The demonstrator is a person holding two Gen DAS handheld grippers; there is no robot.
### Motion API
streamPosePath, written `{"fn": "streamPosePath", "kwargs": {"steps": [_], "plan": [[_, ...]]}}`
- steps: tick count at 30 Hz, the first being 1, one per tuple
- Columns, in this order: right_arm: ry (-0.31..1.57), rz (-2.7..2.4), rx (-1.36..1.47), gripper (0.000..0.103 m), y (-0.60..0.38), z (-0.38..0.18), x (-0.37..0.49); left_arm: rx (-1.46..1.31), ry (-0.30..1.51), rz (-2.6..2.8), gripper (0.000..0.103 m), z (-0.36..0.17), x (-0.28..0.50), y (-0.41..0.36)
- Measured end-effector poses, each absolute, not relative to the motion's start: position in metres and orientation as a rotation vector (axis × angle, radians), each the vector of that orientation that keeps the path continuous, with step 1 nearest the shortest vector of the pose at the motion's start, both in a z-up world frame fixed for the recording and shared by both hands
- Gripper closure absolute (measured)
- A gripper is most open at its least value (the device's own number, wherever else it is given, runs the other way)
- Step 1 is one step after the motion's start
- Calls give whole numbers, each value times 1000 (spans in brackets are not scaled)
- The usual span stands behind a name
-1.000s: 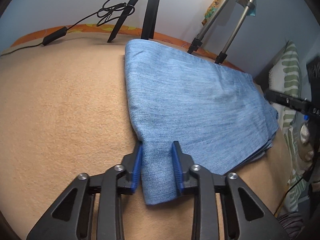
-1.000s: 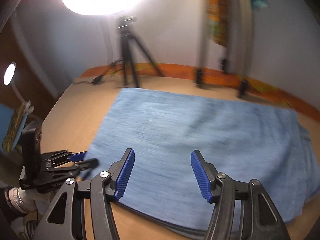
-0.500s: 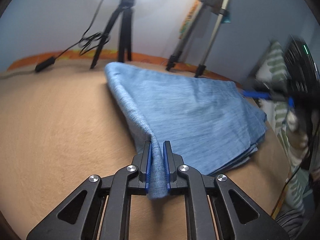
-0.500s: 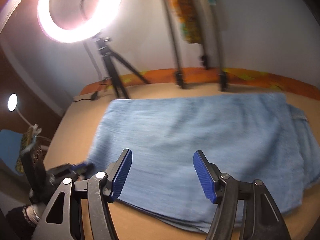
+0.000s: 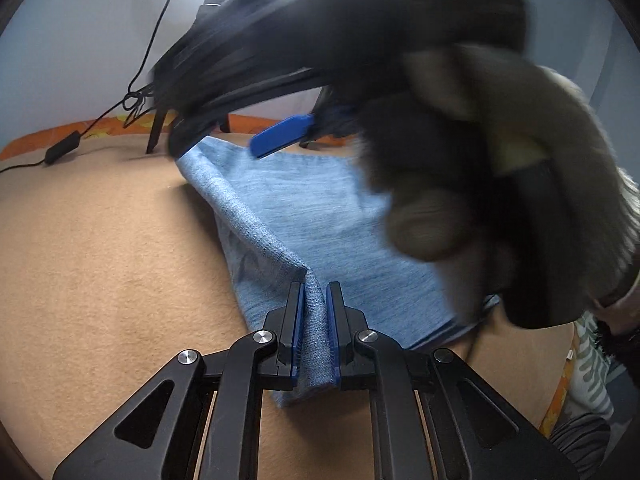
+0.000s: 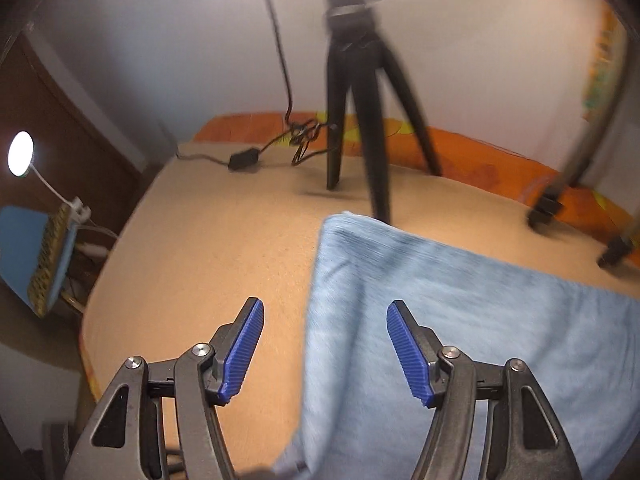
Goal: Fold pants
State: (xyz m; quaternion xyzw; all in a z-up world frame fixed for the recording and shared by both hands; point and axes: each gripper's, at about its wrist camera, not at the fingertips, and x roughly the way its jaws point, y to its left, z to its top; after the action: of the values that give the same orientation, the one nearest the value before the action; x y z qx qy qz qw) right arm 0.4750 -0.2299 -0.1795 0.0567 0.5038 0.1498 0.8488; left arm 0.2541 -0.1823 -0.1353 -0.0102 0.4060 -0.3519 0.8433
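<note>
On tan blanket [image 5: 100, 264]: left gripper [image 5: 315, 320] clamped on near corner of blue pants [image 5: 320, 216], pinched fold raised into ridge between blue pads. Rest of pants lies folded flat on blanket, stretching away toward black tripod [image 6: 356, 92]. Right gripper [image 6: 325, 350] above pants' left edge, pads spread wide, nothing between them, touching no cloth. Person's hand [image 5: 500, 168] around it, blurred, close before left camera. Cable [image 6: 256, 154] beside tripod feet.
</note>
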Motion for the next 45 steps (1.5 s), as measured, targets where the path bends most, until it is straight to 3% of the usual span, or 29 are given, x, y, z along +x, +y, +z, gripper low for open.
{"fn": "streamPosePath", "kwargs": {"steps": [6, 8, 11, 14, 15, 17, 25, 28, 31, 32, 34, 45], "plan": [[1108, 275, 25, 39, -205, -197, 499, -20, 853, -749, 94, -135, 254, -181], [1128, 254, -6, 62, -203, -202, 504, -20, 851, -746, 94, -135, 255, -181], [1131, 247, 18, 83, -209, -203, 507, -8, 849, -731, 94, -134, 253, -178], [1114, 254, 77, 95, -223, -197, 507, 6, 851, -701, 88, -133, 253, -174], [1108, 254, 91, 96, -226, -194, 507, 12, 857, -686, 81, -134, 254, -173], [1089, 254, 112, 98, -232, -188, 504, 20, 871, -664, 58, -134, 256, -173], [1017, 254, 167, 103, -251, -169, 491, 14, 935, -631, 58, -154, 270, -170], [1009, 265, 177, 103, -258, -166, 490, 14, 933, -636, 87, -158, 274, -168], [1027, 295, 169, 95, -254, -170, 494, -13, 921, -647, 87, -159, 274, -164], [1042, 300, 172, 78, -251, -172, 496, -16, 918, -647, 88, -158, 274, -164], [1052, 301, 176, 54, -245, -177, 499, -22, 904, -655, 88, -157, 271, -164], [1170, 284, 35, 52, -201, -210, 516, 15, 854, -686, 88, -146, 256, -179]]}}
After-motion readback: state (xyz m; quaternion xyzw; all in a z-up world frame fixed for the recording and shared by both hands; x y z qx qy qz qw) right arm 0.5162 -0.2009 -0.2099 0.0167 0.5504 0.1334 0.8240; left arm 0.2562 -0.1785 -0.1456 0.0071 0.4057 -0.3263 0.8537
